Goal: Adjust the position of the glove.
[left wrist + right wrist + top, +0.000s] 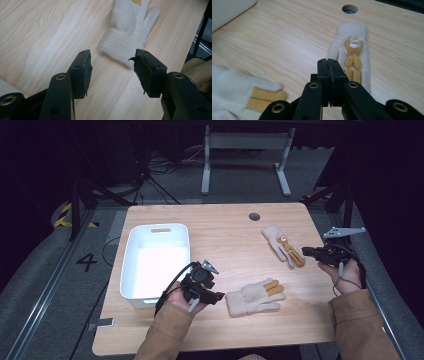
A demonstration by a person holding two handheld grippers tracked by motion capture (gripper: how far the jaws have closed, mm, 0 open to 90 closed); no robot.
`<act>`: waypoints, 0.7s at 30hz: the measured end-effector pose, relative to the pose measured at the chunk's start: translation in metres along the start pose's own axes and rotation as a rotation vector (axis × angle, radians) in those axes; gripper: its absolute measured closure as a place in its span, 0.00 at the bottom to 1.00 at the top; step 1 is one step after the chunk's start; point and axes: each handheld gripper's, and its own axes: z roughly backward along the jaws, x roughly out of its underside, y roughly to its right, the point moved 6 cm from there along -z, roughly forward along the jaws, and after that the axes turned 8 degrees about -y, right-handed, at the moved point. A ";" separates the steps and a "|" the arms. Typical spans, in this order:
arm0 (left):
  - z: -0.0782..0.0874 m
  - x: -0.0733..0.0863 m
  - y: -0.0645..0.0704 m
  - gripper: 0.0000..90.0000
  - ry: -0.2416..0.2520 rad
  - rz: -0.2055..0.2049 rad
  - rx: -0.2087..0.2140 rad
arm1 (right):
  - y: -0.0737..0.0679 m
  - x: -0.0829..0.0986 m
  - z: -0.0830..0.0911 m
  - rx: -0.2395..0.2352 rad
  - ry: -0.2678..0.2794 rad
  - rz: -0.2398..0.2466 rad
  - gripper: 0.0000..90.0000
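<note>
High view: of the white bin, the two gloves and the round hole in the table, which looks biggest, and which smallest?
1. White bin, by far the largest.
2. Near glove and far glove: similar; the near one looks slightly bigger, perhaps only from lying closer to the camera.
3. Round hole, smallest.

Two cream gloves [254, 296] flat, apart

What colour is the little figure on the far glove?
Tan-yellow, with a white-and-orange face, on the cream far glove. Clearest in the right gripper view.
</note>
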 end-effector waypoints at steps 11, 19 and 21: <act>0.004 -0.003 0.015 0.53 -0.015 -0.048 0.038 | -0.022 -0.006 -0.005 -0.077 -0.014 0.060 0.99; 0.006 -0.001 0.026 0.51 -0.086 -0.080 0.044 | -0.038 -0.008 -0.016 -0.110 -0.055 0.112 0.99; 0.006 -0.001 0.026 0.51 -0.089 -0.080 0.044 | -0.041 -0.007 -0.020 -0.113 -0.067 0.122 0.99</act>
